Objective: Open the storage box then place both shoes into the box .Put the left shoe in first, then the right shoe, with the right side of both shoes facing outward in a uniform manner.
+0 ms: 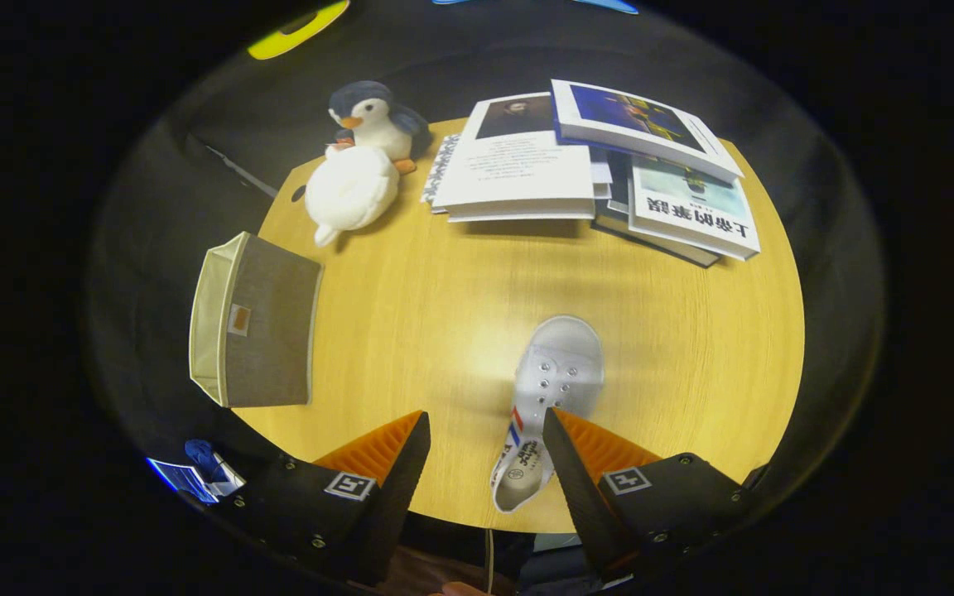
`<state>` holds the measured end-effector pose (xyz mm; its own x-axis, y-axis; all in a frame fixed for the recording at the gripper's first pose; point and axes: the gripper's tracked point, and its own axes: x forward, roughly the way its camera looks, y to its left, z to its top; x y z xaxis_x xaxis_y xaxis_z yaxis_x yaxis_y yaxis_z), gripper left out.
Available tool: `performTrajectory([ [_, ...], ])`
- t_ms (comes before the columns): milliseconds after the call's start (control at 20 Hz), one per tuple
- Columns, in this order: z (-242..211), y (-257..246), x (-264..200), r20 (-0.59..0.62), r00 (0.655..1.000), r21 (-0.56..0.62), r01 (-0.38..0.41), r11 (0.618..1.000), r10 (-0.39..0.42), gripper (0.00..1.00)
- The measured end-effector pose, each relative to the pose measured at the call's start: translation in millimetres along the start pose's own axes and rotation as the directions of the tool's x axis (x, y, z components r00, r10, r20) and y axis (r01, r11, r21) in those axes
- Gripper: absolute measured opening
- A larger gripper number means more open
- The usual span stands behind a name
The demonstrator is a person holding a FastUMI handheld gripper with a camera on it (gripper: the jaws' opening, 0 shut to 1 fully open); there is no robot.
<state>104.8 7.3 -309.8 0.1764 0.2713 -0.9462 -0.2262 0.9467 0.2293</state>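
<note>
Hovering above the wooden table (444,298), the gripper (485,430) spreads its fingers wide with nothing held. A white shoe (556,389) lies just beside the right finger, toe pointing away; the fabric storage box (266,331) waits well apart on the left, seemingly tipped on its side.

Light shines down from above and makes a soft bright patch on the table (444,314). The books (593,165) throw short dark shadows. The edges bend round and go dim. Everything looks sharp.
</note>
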Motion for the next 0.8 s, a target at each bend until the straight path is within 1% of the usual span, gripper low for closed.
performTrajectory([
  [150,-25.5,-22.4,14.7,-0.042,0.999,0.026,0.022,0.999,-0.021,0.85],
  [300,-39.9,-40.2,26.6,-0.057,0.997,0.032,0.053,0.998,-0.051,0.85],
  [550,-56.2,-53.6,41.9,-0.086,0.995,0.07,0.064,0.995,-0.058,0.85],
  [650,-63.9,-59.1,51.1,-0.107,0.991,0.07,0.084,0.994,-0.076,0.85],
  [700,-69.8,-61.9,56.2,-0.128,0.987,0.062,0.101,0.993,-0.092,0.85],
  [800,-75.9,-62.7,68.7,-0.155,0.982,0.035,0.111,0.993,-0.104,0.85],
])
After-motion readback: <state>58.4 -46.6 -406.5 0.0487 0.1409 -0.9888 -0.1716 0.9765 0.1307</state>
